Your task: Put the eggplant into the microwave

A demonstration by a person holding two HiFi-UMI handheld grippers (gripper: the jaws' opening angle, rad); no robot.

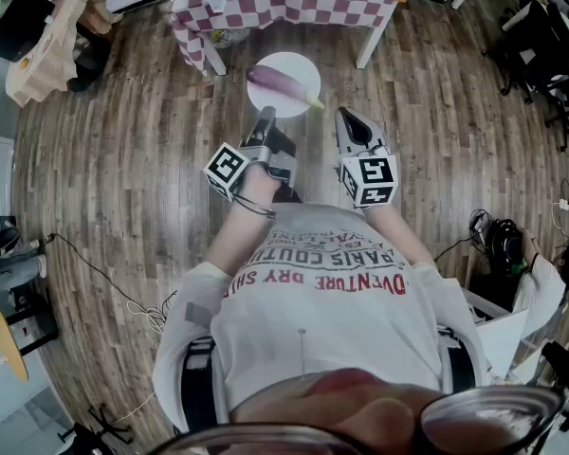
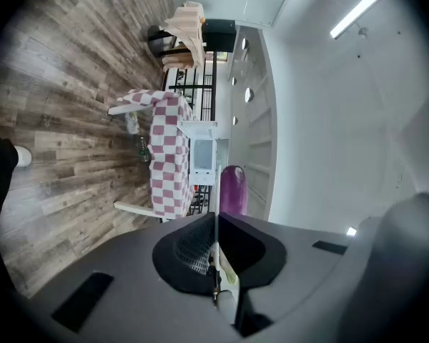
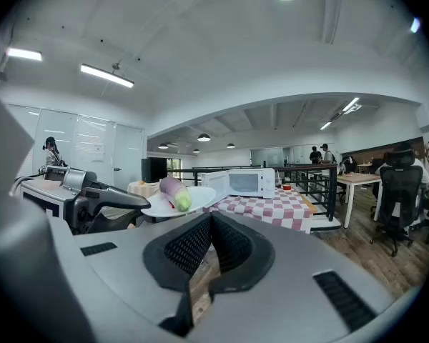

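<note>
A purple eggplant (image 1: 281,82) with a green stem end lies on a round white plate (image 1: 291,63). My left gripper (image 1: 265,118) is shut on the plate's near rim and holds it level in the air. In the left gripper view the plate (image 2: 217,191) shows edge-on as a thin line between the jaws, with the eggplant (image 2: 233,189) beyond. My right gripper (image 1: 352,121) hangs beside the plate, shut, holding nothing. The white microwave (image 3: 247,182) stands on the checkered table (image 3: 286,204), its door swung open. It also shows in the left gripper view as the microwave (image 2: 203,153).
The red-and-white checkered table (image 1: 284,3) stands just ahead on a wooden floor (image 1: 123,159). Black office chairs (image 1: 541,45) stand to the right, a cloth-draped stand (image 1: 52,45) to the left. Cables (image 1: 123,292) trail on the floor. People stand far back by a railing (image 3: 322,156).
</note>
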